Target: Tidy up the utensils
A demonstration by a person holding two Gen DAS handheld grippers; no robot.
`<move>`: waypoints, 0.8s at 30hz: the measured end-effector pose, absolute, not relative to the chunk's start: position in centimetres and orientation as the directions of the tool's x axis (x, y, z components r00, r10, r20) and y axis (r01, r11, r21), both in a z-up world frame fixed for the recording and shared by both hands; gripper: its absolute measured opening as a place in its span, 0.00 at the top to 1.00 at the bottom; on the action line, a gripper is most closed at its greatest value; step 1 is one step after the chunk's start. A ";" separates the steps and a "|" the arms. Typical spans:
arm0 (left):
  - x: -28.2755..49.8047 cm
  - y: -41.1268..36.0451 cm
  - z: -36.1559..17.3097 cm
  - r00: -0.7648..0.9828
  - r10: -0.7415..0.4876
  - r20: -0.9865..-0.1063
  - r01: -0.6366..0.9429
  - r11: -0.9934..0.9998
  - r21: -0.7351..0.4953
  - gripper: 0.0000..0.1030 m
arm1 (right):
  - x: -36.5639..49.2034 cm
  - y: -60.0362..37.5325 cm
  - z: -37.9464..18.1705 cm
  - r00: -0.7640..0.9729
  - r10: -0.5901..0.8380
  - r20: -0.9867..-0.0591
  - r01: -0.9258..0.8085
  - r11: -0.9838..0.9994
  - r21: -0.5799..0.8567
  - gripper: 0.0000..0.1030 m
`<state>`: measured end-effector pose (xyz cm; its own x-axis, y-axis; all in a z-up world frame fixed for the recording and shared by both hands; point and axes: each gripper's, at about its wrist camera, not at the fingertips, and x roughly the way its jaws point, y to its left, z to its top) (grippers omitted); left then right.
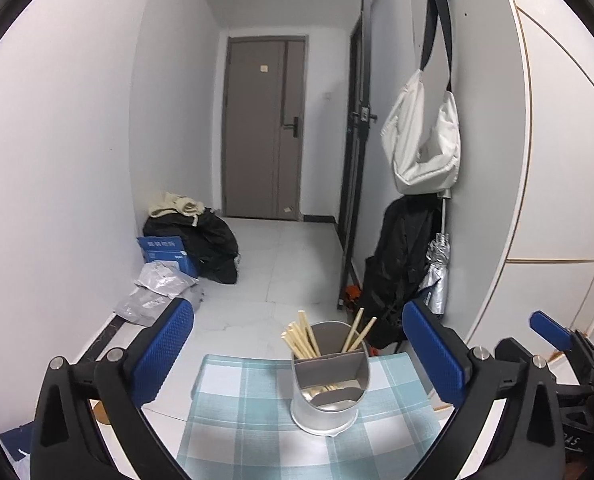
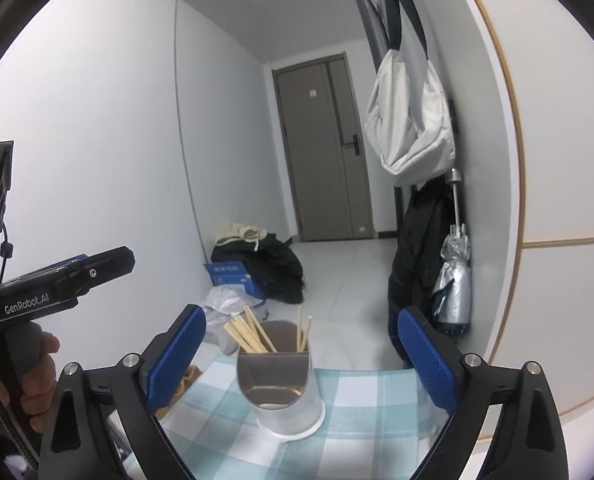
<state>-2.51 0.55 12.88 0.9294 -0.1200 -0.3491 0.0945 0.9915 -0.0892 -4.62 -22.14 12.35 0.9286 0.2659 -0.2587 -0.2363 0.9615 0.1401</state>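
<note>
A silver utensil holder (image 1: 327, 388) with a grey divided insert stands on a blue-and-white checked cloth (image 1: 233, 416). Several wooden chopsticks (image 1: 301, 340) stick up from its far compartments; metal utensils lie in the near compartment. My left gripper (image 1: 297, 356) is open and empty, its blue pads apart on either side of the holder and above the cloth. The holder also shows in the right wrist view (image 2: 281, 384) with the chopsticks (image 2: 253, 334). My right gripper (image 2: 301, 356) is open and empty, wide apart around the holder. The left gripper's body (image 2: 57, 280) shows at the left there.
The cloth (image 2: 361, 420) covers a small table at a hallway's end. On the floor are a pile of dark clothes (image 1: 213, 240), a blue box (image 1: 165, 252) and plastic bags. A white bag (image 1: 421, 148), black coat and folded umbrella (image 1: 437, 276) hang on the right wall.
</note>
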 end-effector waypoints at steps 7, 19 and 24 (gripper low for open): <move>-4.3 1.1 11.4 0.936 -0.127 -0.330 0.103 0.991 -0.088 0.01 | -6.1 -21.7 11.0 0.934 0.255 -0.251 -0.233 0.966 0.114 0.05; -4.3 1.5 7.5 0.928 -0.091 -0.361 0.063 0.994 -0.087 0.01 | -7.1 -20.7 7.1 0.933 0.231 -0.276 -0.213 0.972 0.096 0.05; -3.9 1.7 5.3 0.918 -0.079 -0.389 0.052 0.996 -0.079 0.01 | -7.1 -20.4 5.1 0.931 0.220 -0.291 -0.207 0.975 0.076 0.05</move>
<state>-3.92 1.68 5.32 0.9178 -0.0788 -0.3892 0.0520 0.9955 -0.0789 -7.06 -20.39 5.09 0.9309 0.2202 -0.2914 -0.2069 0.9754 0.0761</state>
